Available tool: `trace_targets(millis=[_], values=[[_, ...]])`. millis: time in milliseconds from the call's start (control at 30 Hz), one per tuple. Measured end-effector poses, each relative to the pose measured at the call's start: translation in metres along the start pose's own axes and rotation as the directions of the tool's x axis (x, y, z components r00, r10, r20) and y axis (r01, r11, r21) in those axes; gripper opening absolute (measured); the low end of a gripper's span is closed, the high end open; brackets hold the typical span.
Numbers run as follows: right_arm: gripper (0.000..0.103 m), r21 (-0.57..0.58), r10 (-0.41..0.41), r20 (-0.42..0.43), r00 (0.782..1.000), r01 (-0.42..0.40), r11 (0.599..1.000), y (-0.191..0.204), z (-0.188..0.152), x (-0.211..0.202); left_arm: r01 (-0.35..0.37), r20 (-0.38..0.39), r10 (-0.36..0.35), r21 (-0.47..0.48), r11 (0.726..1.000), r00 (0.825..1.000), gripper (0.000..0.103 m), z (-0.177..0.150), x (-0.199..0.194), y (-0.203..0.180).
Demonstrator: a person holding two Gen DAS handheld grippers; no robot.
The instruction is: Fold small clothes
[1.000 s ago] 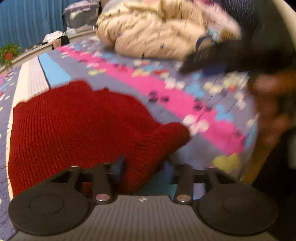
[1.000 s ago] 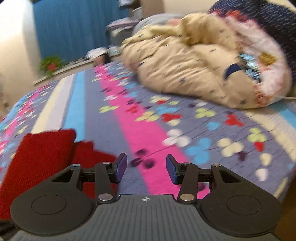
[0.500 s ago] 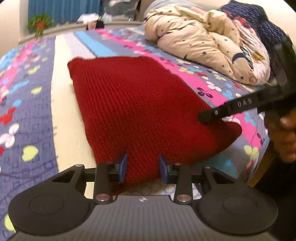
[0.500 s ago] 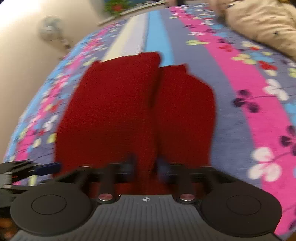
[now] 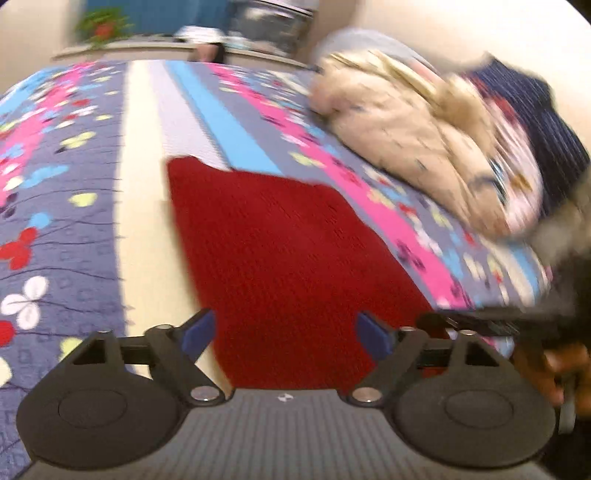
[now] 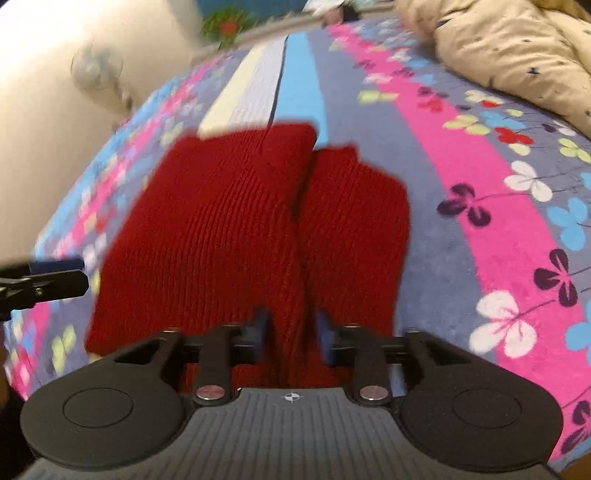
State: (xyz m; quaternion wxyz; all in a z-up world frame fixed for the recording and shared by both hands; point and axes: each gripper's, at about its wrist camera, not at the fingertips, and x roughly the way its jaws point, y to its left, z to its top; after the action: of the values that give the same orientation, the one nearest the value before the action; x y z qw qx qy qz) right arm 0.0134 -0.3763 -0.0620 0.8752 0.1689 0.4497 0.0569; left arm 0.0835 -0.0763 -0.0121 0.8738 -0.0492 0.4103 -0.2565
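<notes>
A red knit garment (image 5: 288, 254) lies flat on the patterned bedspread (image 5: 66, 221). My left gripper (image 5: 284, 332) is open, its blue-padded fingers spread wide over the garment's near edge and holding nothing. In the right wrist view the garment (image 6: 236, 229) shows as two folded panels side by side. My right gripper (image 6: 291, 328) is closed narrowly on the garment's near edge, where the two panels meet. The right gripper's tip shows in the left wrist view (image 5: 480, 321), and the left gripper's tip shows in the right wrist view (image 6: 48, 280).
A bundled beige quilt (image 5: 417, 136) with a dark blue pillow (image 5: 546, 122) lies at the back right of the bed. A windowsill with a potted plant (image 5: 99, 26) runs behind the bed. A fan (image 6: 96, 70) stands by the wall.
My left gripper has let go of the garment's edge and opened wide. My right gripper has stayed closed on the garment's near edge. Both views are blurred by motion.
</notes>
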Motion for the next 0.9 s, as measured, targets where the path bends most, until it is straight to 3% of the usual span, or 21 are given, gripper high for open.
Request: trace_targets(millis=[33, 133, 300, 433, 500, 667, 800, 833, 900], values=[[0.063, 0.023, 0.001, 0.039, 0.999, -0.002, 1.0, -0.005, 0.0, -0.007, -0.013, 0.005, 0.013, -0.041, 0.999, 1.0, 0.097, 0.007, 0.003, 0.008], [0.081, 0.079, -0.025, 0.085, 0.996, 0.018, 0.997, -0.01, 0.007, -0.002, 0.011, -0.014, -0.013, -0.127, 0.992, 1.0, 0.102, 0.025, 0.021, 0.028], [0.095, 0.133, -0.061, -0.063, 0.996, 0.068, 0.989, -0.019, 0.009, 0.039, -0.003, -0.05, -0.008, -0.205, 0.979, 0.999, 0.102, 0.045, 0.058, 0.045], [0.099, 0.211, -0.02, -0.09, 0.996, 0.039, 0.977, -0.029, 0.008, 0.046, 0.016, -0.094, -0.046, -0.294, 0.956, 0.994, 0.102, 0.049, 0.093, 0.059], [0.099, 0.249, 0.01, -0.103, 0.995, 0.016, 0.968, -0.033, 0.005, 0.047, 0.063, -0.121, -0.113, -0.36, 0.931, 0.986, 0.102, 0.049, 0.113, 0.068], [0.098, 0.257, 0.039, -0.106, 0.994, -0.01, 0.966, -0.033, 0.003, 0.053, 0.08, -0.137, -0.157, -0.45, 0.89, 0.978, 0.103, 0.048, 0.142, 0.08], [0.076, 0.253, 0.069, -0.071, 0.995, -0.049, 0.966, -0.029, 0.004, 0.049, 0.087, -0.141, -0.175, -0.484, 0.871, 0.974, 0.096, 0.048, 0.149, 0.088], [0.066, 0.252, 0.081, -0.061, 0.995, -0.063, 0.966, -0.028, 0.005, 0.048, 0.079, -0.139, -0.166, -0.485, 0.871, 0.976, 0.088, 0.049, 0.147, 0.088], [0.057, 0.249, 0.093, -0.04, 0.995, -0.08, 0.965, -0.024, 0.008, 0.047, 0.077, -0.127, -0.15, -0.454, 0.888, 0.981, 0.074, 0.055, 0.137, 0.085]])
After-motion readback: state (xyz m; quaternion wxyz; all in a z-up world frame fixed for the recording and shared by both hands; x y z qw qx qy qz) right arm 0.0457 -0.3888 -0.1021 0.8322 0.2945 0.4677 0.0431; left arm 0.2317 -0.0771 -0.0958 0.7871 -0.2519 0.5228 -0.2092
